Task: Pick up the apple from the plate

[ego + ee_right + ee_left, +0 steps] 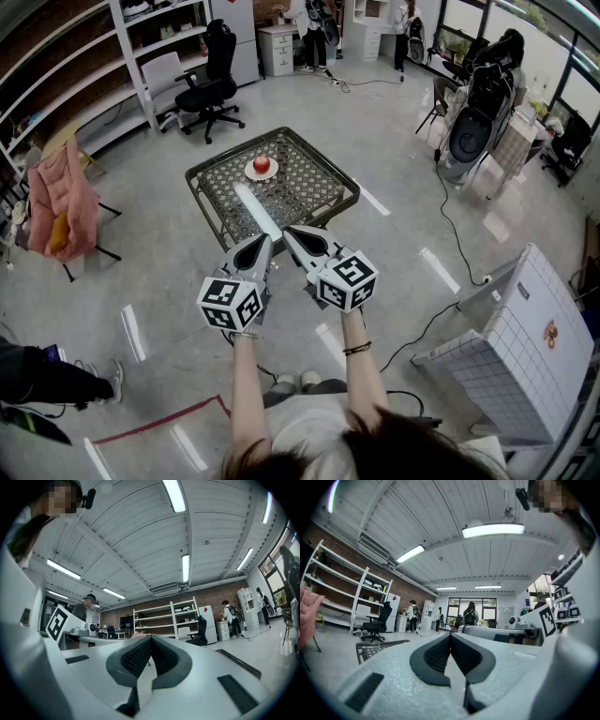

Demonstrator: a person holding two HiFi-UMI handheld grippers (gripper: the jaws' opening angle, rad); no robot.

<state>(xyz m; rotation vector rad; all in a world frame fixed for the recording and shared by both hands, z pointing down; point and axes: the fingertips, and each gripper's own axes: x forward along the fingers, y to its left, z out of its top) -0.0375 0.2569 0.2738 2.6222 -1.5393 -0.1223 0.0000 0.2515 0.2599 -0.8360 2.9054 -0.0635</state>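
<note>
Forearms [246,384] reach forward from the near edge, each hand holding a gripper. Left gripper [265,238] and right gripper [288,230] sit side by side, roughly level, each with its fingers [436,656] pressed together and nothing between them. Well beyond them, toward the far side of the low mesh worktop [314,187], a white plate [249,172] holds the red apple [262,165], untouched. Farther off to the left stands a black office chair [208,89].

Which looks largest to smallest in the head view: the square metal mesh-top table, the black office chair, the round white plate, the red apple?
1. square metal mesh-top table
2. black office chair, though it stands farther off
3. round white plate
4. red apple
</note>
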